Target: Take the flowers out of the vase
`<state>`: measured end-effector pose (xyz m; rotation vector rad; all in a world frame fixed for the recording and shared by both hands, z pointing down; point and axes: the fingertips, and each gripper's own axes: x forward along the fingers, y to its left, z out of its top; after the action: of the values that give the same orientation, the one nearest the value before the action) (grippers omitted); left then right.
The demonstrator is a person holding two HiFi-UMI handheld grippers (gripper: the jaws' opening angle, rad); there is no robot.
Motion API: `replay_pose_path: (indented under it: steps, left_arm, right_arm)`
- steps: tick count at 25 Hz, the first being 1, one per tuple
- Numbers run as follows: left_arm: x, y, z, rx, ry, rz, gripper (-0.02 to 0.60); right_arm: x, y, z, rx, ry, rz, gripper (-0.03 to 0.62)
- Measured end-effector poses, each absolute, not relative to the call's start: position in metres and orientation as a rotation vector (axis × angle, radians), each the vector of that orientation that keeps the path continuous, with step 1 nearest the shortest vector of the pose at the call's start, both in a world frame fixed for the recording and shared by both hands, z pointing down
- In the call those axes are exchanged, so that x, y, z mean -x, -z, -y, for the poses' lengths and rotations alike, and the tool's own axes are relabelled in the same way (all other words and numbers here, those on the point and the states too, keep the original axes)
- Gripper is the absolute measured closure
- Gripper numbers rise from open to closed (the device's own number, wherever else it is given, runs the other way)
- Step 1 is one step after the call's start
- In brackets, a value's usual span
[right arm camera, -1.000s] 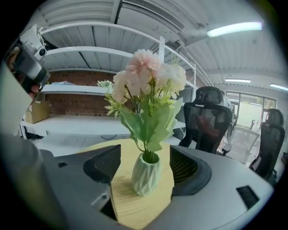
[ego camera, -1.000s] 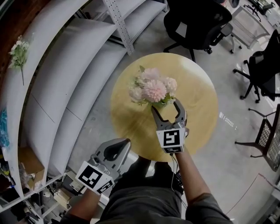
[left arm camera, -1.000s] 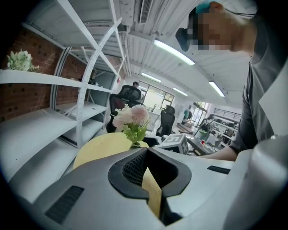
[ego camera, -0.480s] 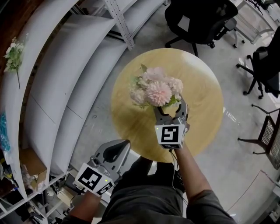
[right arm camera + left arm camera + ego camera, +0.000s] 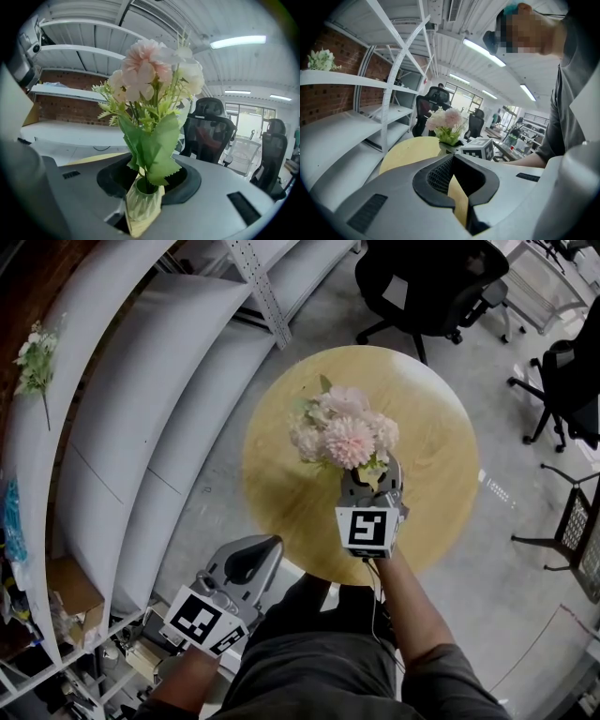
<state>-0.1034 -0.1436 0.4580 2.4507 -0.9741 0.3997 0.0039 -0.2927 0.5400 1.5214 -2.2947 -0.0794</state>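
Vase [image 5: 140,202] is hidden beneath flowers [image 5: 345,435] in head view and pinched by right gripper [image 5: 372,472], jaws just closing. Left gripper [image 5: 270,545], lower left: jaws together, nothing between. Round wooden table [image 5: 281,484]; shelving [image 5: 141,381] left, chairs [image 5: 422,282] upper right.

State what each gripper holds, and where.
Right gripper, whose jaws have just been closing, clamps the vase by its body, below the rim. Left gripper: shut, empty.

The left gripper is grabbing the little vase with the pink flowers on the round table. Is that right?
No, the right gripper is grabbing the little vase with the pink flowers on the round table. The right gripper view shows its jaws, which have just been closing, on the vase. The left gripper holds nothing.
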Motion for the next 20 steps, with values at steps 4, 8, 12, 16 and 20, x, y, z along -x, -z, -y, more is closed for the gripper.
replay_pose_path:
  steps: [4,8,12,16,20]
  left_arm:
    - [0.101,-0.451,0.144,-2.458,-0.388,0.976,0.572]
    - [0.098,-0.440,0.145,-2.475,-0.362,0.982,0.572]
    - [0.092,-0.425,0.147,-2.501,-0.329,0.986,0.572]
    - [0.089,-0.412,0.147,-2.523,-0.293,1.000,0.572]
    - [0.087,-0.403,0.145,-2.529,-0.257,1.013,0.572]
  right_arm:
    - [-0.004,-0.528,0.293,-1.528,0.054,2.332,0.478]
    - [-0.007,-0.509,0.291,-1.532,0.030,2.378,0.489]
    - [-0.012,-0.486,0.289,-1.546,-0.041,2.433,0.493]
    - [-0.013,-0.462,0.287,-1.547,-0.057,2.475,0.494]
    - [-0.014,-0.438,0.285,-1.546,-0.057,2.511,0.496]
